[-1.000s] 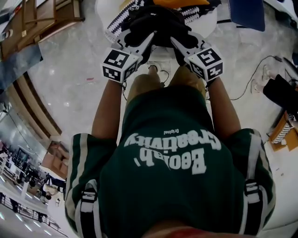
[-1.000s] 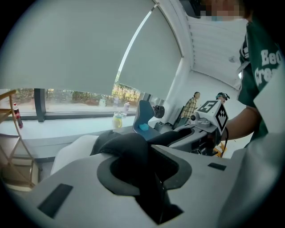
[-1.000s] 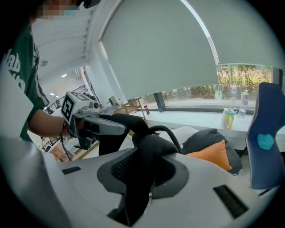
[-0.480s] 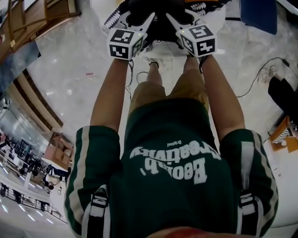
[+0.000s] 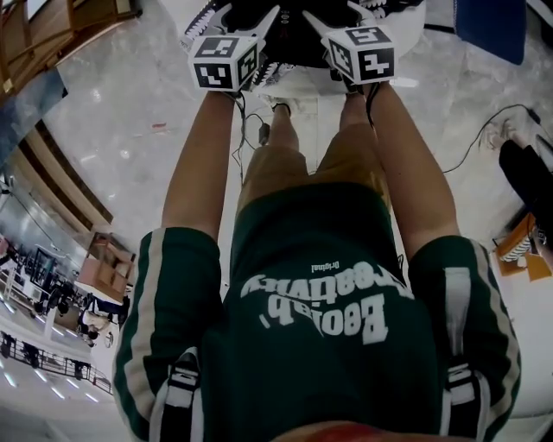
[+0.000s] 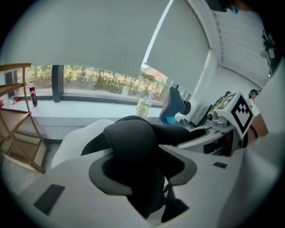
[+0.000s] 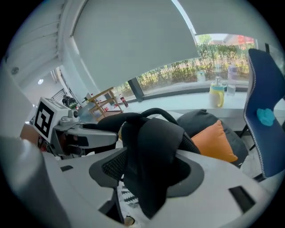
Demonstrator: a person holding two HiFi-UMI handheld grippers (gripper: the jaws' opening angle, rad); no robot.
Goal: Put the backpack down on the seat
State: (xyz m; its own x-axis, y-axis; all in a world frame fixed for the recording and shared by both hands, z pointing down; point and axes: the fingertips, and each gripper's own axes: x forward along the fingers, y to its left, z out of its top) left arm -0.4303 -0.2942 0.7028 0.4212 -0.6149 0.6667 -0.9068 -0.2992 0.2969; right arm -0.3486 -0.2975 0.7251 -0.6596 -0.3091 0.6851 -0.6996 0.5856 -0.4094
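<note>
**Backpack at the seat.** Your left gripper [image 6: 143, 171] and right gripper [image 7: 147, 176] have both just been opening. A padded black strap [image 6: 133, 142] lies slack between the left gripper's smooth grey jaws. A mesh-backed strap [image 7: 156, 142] lies likewise in the right. The black backpack [image 5: 294, 39] lies on the white seat [image 5: 408, 30], largely cut off at the top edge of the head view.

Left forearm [image 5: 194, 164] and right forearm [image 5: 415, 173] reach forward, parallel. The left gripper [image 5: 259, 30] sits just beside the right gripper [image 5: 321, 26], both pitched downward with tips converging. Both pairs of jaws have just been opening and stand apart, a black backpack strap [image 6: 133, 151] loose between each pair.
</note>
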